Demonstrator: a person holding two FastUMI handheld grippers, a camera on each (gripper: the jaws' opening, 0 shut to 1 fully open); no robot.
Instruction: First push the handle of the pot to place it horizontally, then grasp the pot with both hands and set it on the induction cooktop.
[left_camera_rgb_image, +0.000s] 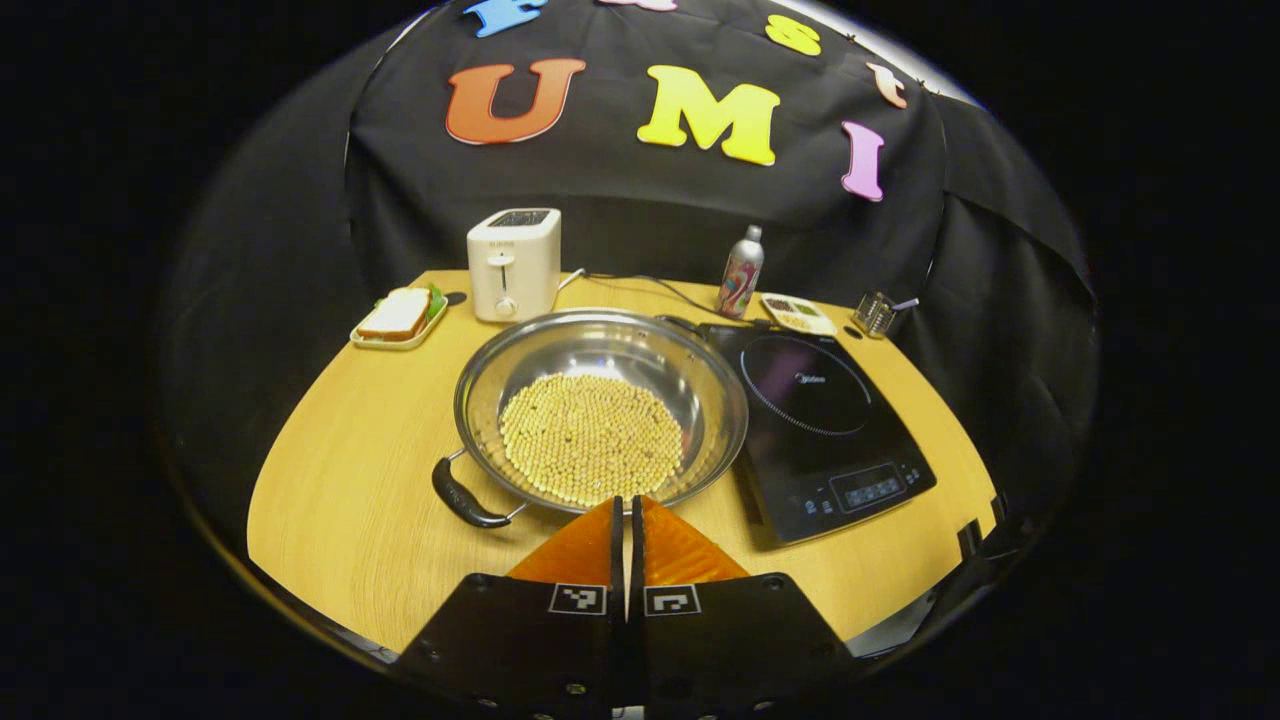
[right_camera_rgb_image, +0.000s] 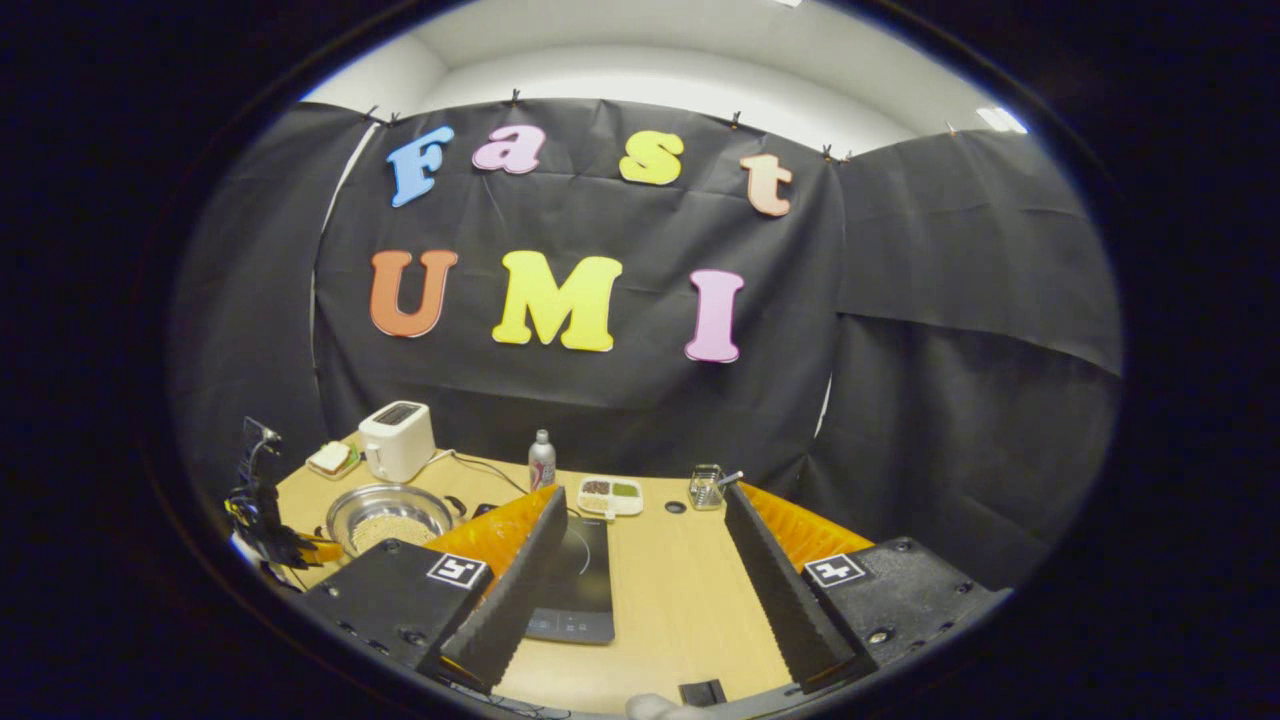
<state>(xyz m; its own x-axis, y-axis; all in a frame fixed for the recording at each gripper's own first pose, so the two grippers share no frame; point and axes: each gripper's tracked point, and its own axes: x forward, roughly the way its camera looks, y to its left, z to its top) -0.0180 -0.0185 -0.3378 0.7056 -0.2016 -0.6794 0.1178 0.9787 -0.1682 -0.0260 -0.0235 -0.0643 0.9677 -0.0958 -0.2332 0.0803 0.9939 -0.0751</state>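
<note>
Left gripper (left_camera_rgb_image: 622, 512): jaws together, tips just short of pot (left_camera_rgb_image: 600, 410) rim.
Right gripper (right_camera_rgb_image: 640, 560): jaws wide apart, cooktop (right_camera_rgb_image: 575, 575) between.
Handle (left_camera_rgb_image: 465, 495): left of tips, still angled.
Risk: a hard shove could slide the pot or spill beans (left_camera_rgb_image: 590, 435).

At frame centre of the left gripper view, the shiny silver pot (left_camera_rgb_image: 600, 410) holds pale yellow beans (left_camera_rgb_image: 592, 438); its handle (left_camera_rgb_image: 463, 495) is black. At right lies the glossy black induction cooktop (left_camera_rgb_image: 820, 430). The table (left_camera_rgb_image: 340, 500) is light wood-grain; the toaster (left_camera_rgb_image: 514, 264) at upper left is cream-white.
</note>
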